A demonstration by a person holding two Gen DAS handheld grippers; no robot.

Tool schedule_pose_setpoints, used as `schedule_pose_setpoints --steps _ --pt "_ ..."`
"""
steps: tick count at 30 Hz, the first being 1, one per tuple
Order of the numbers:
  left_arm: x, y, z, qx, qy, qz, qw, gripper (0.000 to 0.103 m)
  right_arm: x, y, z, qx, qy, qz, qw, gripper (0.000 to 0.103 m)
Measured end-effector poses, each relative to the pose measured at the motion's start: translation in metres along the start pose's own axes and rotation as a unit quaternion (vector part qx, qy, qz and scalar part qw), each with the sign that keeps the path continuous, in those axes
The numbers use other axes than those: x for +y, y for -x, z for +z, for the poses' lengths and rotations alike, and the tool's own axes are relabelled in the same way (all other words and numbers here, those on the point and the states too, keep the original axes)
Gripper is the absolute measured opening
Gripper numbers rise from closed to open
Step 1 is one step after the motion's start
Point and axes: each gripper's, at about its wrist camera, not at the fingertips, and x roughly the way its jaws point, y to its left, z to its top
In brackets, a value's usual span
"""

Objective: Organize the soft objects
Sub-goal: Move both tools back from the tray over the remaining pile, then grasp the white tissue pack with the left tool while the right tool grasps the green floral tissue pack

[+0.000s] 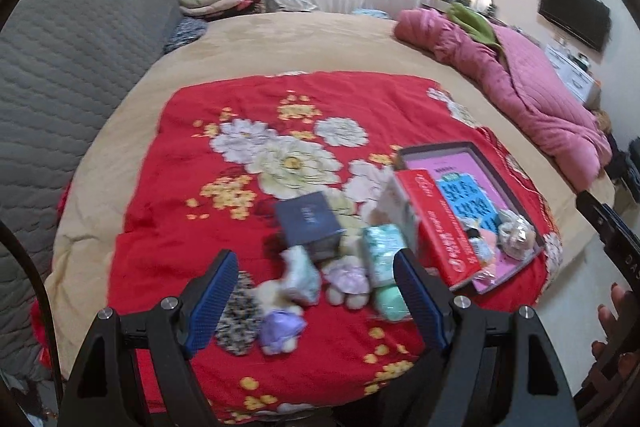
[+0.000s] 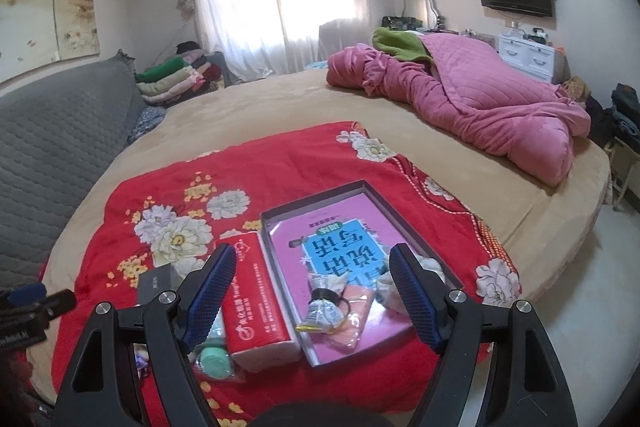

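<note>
A pile of small soft items lies on the red floral blanket (image 1: 248, 251): a purple plush (image 1: 347, 277), a lilac plush (image 1: 280, 327), a pale wrapped pack (image 1: 301, 275), a teal tissue pack (image 1: 382, 247) and a green roll (image 1: 390, 301). My left gripper (image 1: 316, 303) is open and empty, hovering over this pile. A shallow grey box (image 2: 276, 227) with a pink book inside holds a small packet (image 2: 324, 313) and a peach cloth (image 2: 354, 311). My right gripper (image 2: 310, 297) is open and empty above the box's near end.
A red tissue box (image 2: 256, 307) lies beside the grey box (image 1: 444, 149). A dark blue box (image 1: 308, 223) and a white box (image 1: 394, 207) stand behind the pile. A pink quilt (image 2: 480, 99) lies at the bed's far right. A grey sofa (image 1: 60, 67) is at left.
</note>
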Motion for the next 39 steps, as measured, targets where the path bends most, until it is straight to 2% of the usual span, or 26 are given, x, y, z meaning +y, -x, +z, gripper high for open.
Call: schedule_pose_setpoints --steps 8,21,27,32,36,39 --pt "0.052 0.008 -0.004 -0.003 0.046 0.021 0.9987 0.079 0.026 0.0 -0.001 0.001 0.027 0.023 0.999 0.08" --pt "0.097 -0.006 -0.031 0.026 0.08 0.036 0.9958 0.079 0.077 -0.011 -0.025 0.03 0.083 0.071 0.994 0.08" --pt "0.105 -0.021 -0.046 0.043 0.082 0.042 0.9948 0.079 0.094 -0.021 -0.04 0.045 0.102 0.086 0.99 0.08" --pt "0.099 -0.036 -0.055 0.051 0.073 0.032 0.9955 0.079 0.104 -0.034 -0.054 0.061 0.121 0.089 0.987 0.08" --pt "0.086 -0.052 -0.056 0.058 0.063 0.016 0.9962 0.079 0.111 -0.046 -0.068 0.076 0.143 0.08 0.984 0.08" --pt "0.069 -0.072 -0.055 0.075 0.05 -0.01 0.9959 0.079 0.119 -0.059 -0.079 0.096 0.155 0.086 0.98 0.08"
